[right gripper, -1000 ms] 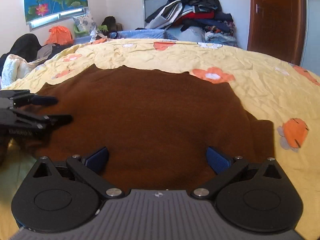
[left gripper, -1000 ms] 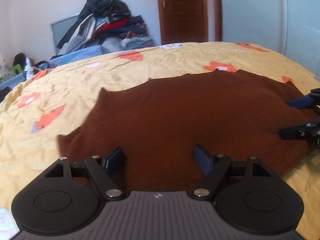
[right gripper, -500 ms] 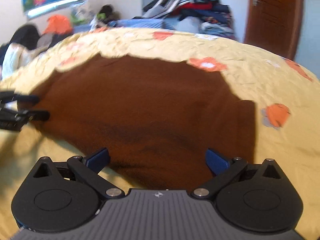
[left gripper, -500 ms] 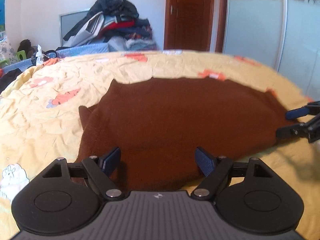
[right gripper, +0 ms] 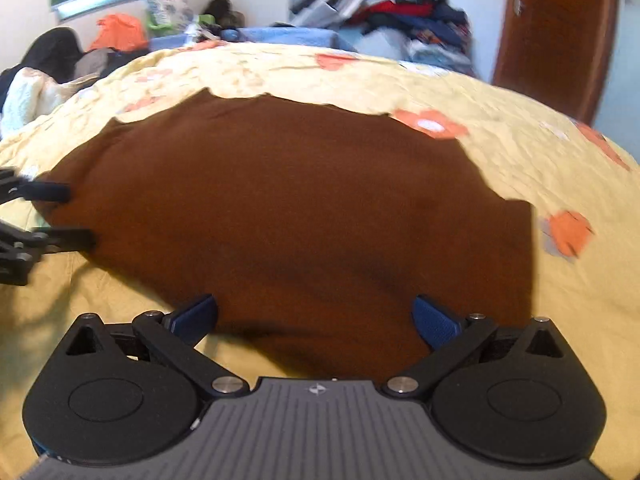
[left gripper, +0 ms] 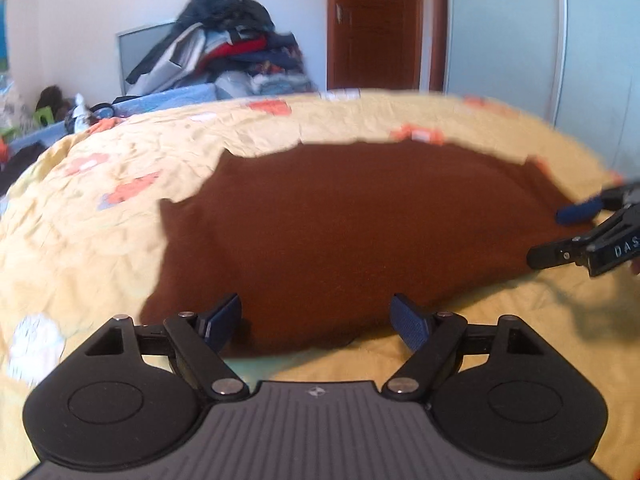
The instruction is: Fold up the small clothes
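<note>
A dark brown garment [left gripper: 352,224] lies spread flat on the yellow flowered bedspread [left gripper: 100,248]; it also shows in the right wrist view [right gripper: 288,208]. My left gripper [left gripper: 316,316] is open and empty, its fingers wide apart over the garment's near edge. My right gripper [right gripper: 314,314] is open and empty, also over the near edge. The right gripper shows at the right edge of the left wrist view [left gripper: 560,236], open, at the garment's right side. The left gripper shows at the left edge of the right wrist view [right gripper: 76,216], open, at the garment's left side.
A pile of clothes [left gripper: 224,48] is stacked beyond the far side of the bed. A brown door [left gripper: 372,24] and white wardrobe panels [left gripper: 540,32] stand behind. More clothes and bags [right gripper: 80,48] lie far left in the right wrist view.
Both grippers have drawn back toward me, so the garment's near edge and the yellow bedspread in front of it now show. Both stay open and empty.
</note>
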`<state>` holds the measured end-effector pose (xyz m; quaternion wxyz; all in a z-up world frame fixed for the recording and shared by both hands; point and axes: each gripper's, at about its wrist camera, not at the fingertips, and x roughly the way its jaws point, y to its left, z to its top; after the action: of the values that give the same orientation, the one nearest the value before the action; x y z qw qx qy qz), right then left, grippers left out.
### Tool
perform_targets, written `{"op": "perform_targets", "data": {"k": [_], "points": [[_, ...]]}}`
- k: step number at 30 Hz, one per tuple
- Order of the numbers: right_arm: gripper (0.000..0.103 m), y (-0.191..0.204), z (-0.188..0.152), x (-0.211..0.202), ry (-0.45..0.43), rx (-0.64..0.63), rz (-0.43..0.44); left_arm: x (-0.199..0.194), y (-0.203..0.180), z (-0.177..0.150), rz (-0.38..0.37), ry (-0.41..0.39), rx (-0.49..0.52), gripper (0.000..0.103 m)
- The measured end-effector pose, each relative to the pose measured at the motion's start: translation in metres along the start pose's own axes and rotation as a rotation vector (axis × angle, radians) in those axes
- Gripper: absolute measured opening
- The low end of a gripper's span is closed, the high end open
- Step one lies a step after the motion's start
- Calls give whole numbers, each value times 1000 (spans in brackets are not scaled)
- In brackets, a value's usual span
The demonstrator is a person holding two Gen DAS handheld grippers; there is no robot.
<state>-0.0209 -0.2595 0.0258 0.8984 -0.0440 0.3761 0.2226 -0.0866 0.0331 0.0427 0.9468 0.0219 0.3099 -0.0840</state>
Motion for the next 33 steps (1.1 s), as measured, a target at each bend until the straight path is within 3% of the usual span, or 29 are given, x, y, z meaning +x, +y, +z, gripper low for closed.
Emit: {"op": "perform_targets", "data": {"k": [2,4,5,7,9,13,18,19,22,26,27,28,29,30,33], "points": [[103,-6,0,-9,-41,40,22,1,5,-4,-15,25,-6,82],[103,-6,-5,0,-11,27,-14,20,6,-8,32,107,18,83],[103,-5,-9,10,19,-5,-32,22,5,-11,47,71,33,83],[103,7,-17,11,10,-129,-71,20,4,-6,46,92,8,83],[103,6,-13,1,49,-89,-53,5,11,-1,1,63,-80,83],[103,-22,-18,-39,-39,129,33,-20,39,-9,-71,16,-380,83],[103,-84,-46,-60,-37,645,162,0,82,-30,-202,90,-842,83],[103,-92,-53,-58,-28,728,202,3,87,-33,-227,65,-915,83],[103,-98,-69,-38,-29,848,297,22,95,-31,-244,39,-1039,83],[103,-107,-62,-20,-68,936,342,40,97,-17,-182,24,-1067,78],[94,-108,-59,-16,-61,937,338,43,98,-13,-146,44,-1052,46],[62,-110,-55,-11,-30,925,329,50,98,-9,-100,101,-1011,6],[35,-111,-55,-6,8,908,322,53,101,-9,-87,140,-988,8],[19,-110,-48,-1,18,896,326,51,104,-12,-106,130,-999,7],[19,-105,-43,-14,-4,817,339,32,108,-5,-144,77,-916,7]]}}
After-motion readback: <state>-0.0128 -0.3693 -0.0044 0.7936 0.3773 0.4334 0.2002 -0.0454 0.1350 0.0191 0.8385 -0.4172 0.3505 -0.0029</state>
